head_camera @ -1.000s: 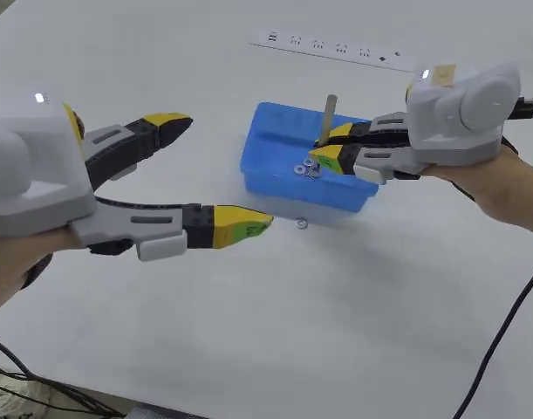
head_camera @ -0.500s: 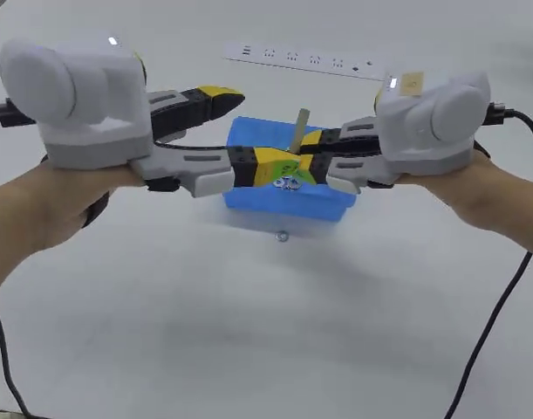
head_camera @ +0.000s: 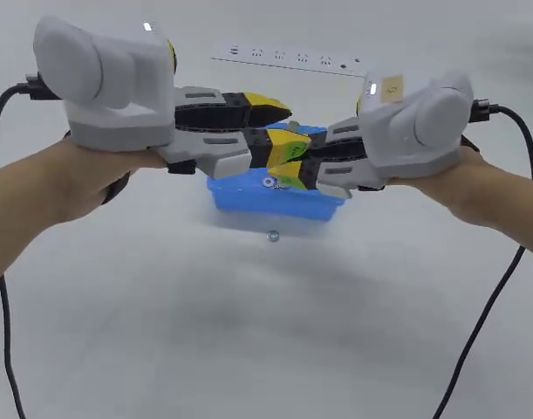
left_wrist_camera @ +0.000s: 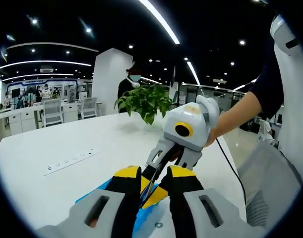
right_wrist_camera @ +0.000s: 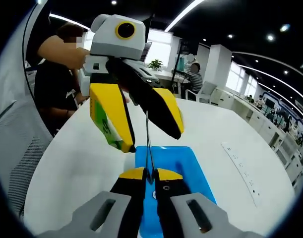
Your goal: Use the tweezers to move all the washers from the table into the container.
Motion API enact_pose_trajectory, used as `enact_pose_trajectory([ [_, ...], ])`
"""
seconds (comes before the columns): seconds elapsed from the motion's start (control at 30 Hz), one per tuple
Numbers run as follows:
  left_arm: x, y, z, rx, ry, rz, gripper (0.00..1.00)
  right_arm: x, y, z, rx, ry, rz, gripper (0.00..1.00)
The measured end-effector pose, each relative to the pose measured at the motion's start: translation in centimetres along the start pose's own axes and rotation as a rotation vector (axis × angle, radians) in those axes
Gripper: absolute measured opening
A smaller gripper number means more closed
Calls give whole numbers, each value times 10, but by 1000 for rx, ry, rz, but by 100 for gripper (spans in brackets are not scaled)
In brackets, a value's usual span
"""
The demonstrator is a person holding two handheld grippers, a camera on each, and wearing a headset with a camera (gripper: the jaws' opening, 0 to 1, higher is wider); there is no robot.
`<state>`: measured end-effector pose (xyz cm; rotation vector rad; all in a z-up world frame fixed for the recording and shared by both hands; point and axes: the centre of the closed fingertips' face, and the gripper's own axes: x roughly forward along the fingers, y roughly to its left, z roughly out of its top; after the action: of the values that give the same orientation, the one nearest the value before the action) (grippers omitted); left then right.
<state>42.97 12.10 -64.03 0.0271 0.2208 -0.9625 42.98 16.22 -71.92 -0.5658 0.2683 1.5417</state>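
My right gripper (right_wrist_camera: 150, 174) is shut on the thin metal tweezers (right_wrist_camera: 149, 158), which it holds over the blue container (right_wrist_camera: 183, 168). My left gripper (right_wrist_camera: 150, 141) faces it tip to tip, open, with a yellow finger on each side of the tweezers' free end. In the head view the left gripper (head_camera: 297, 128) and right gripper (head_camera: 292, 164) meet above the container (head_camera: 249, 199). A few washers (head_camera: 269, 182) lie inside it. One washer (head_camera: 272, 236) rests on the white table just in front. In the left gripper view the tweezers (left_wrist_camera: 149, 183) run between my own fingers.
A white power strip (head_camera: 288, 59) lies behind the container. Black cables trail from both grippers across the white table (head_camera: 249, 332). In the gripper views an office shows beyond: people, chairs and a potted plant (left_wrist_camera: 144, 101).
My left gripper has swung up and to the right, from the table's left side to the container, and now straddles the tweezers. The right gripper has stayed shut on them.
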Motion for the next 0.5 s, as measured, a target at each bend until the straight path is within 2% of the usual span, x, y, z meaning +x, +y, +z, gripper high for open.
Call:
enact_pose_trajectory([
  [0.13,0,-5,3,8,3,-34,21,0,2,3,-8,-2,11,8],
  [0.27,-1,-9,-1,37,38,-67,14,0,5,4,-24,3,20,8],
  [0.37,-2,-11,0,44,42,-77,10,0,7,4,-43,10,27,8],
  [0.43,-2,-17,1,64,48,-87,9,-1,8,5,-48,10,30,8],
  [0.5,-4,-17,2,124,56,-83,8,-1,8,5,-65,19,27,8],
])
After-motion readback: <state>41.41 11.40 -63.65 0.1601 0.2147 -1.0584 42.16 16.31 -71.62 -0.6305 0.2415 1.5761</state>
